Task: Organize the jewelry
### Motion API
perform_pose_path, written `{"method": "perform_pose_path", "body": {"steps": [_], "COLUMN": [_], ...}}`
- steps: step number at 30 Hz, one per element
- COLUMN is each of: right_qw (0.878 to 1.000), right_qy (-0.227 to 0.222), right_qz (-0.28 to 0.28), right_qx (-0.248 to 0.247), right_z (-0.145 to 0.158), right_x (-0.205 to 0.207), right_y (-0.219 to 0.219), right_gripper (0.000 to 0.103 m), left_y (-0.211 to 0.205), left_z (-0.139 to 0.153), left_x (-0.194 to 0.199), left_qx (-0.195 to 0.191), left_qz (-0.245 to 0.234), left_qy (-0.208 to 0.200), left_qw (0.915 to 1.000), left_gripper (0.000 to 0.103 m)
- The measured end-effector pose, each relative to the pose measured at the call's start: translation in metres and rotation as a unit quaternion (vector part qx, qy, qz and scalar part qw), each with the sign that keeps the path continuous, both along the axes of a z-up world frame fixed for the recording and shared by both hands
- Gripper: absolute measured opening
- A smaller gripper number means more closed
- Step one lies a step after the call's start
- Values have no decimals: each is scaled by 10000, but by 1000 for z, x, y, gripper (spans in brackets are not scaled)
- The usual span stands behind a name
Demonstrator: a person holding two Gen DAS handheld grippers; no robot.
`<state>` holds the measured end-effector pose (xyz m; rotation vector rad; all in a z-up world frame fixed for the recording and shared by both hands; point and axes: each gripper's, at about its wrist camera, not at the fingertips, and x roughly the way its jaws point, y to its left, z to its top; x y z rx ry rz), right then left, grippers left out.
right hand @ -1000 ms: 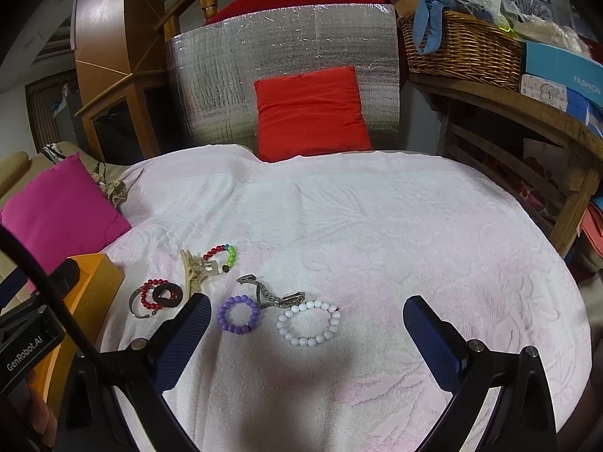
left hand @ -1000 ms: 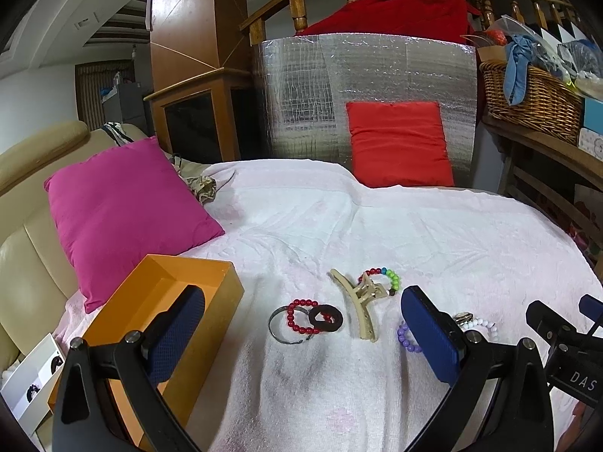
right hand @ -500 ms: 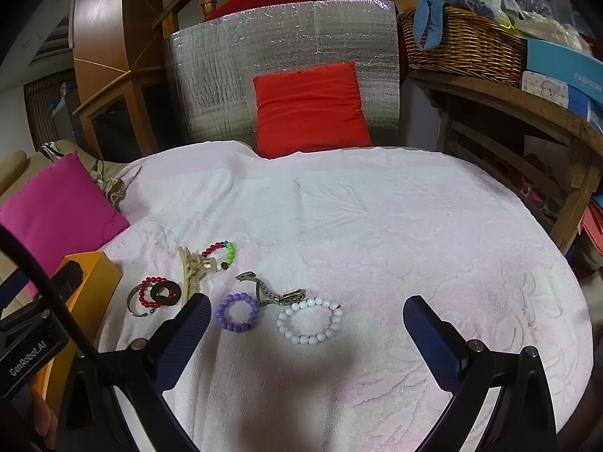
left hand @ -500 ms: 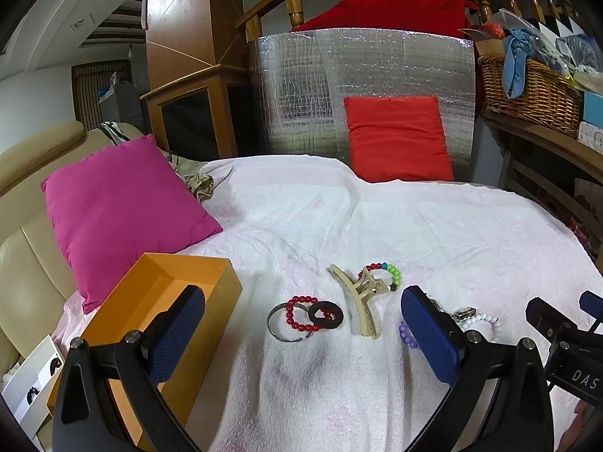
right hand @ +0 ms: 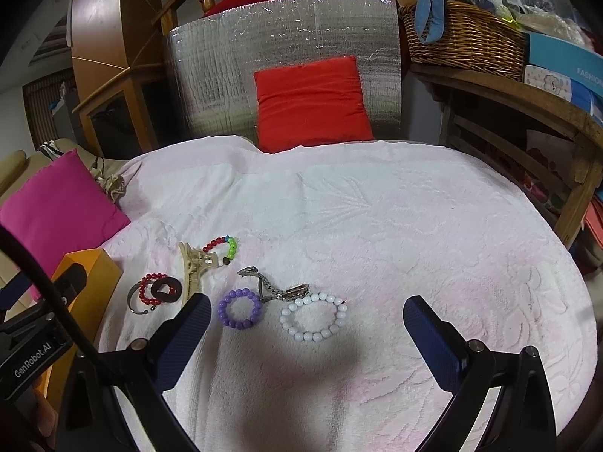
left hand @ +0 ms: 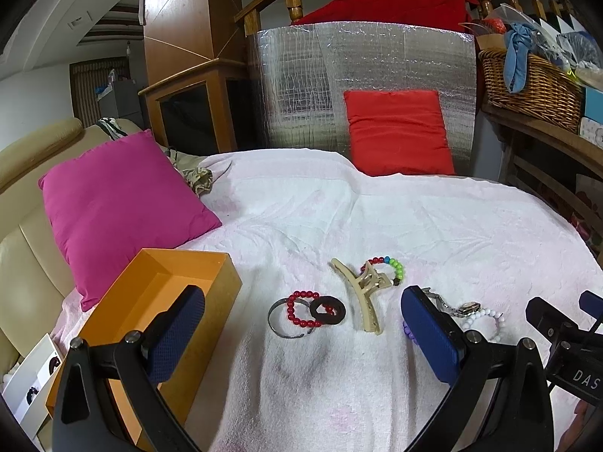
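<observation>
At the top of your frame a silver foil panel (left hand: 361, 86) backs a red cushion (left hand: 397, 132); a magenta pillow (left hand: 120, 203) lies left, a wicker basket (left hand: 527, 83) upper right.

"GenRobot.AI" in white on the black left claw body (right hand: 32, 358), lower left of right wrist view. "DAS", cut off, on the black right claw body (left hand: 582, 376), lower right of left wrist view. "FASHION", partly cut off, on blue box (right hand: 565, 62), upper right.

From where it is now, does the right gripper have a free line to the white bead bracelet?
Probably yes. The right gripper is open and empty, and the white bead bracelet lies flat on the towel just ahead between its fingers. The watch touches its far edge, so approach from the near side.
</observation>
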<state>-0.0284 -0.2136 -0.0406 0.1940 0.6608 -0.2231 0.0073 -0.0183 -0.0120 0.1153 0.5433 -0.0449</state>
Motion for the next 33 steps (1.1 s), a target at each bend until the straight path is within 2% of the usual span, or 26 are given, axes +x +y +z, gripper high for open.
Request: {"method": "perform_pose_path", "body": {"steps": [33], "right_qw": [9999], "right_qy": [76], "right_qz": [38], "right_qx": [78], "right_z": [-6], "right_x": [4], "right_y": [4], "right_gripper": [103], "left_y": [8], "left_z": [-9], "left_x": [8], "left_qx": [67], "left_qz": [73], "left_qy": [163], "left_qw": [9998], "left_gripper": [103]}}
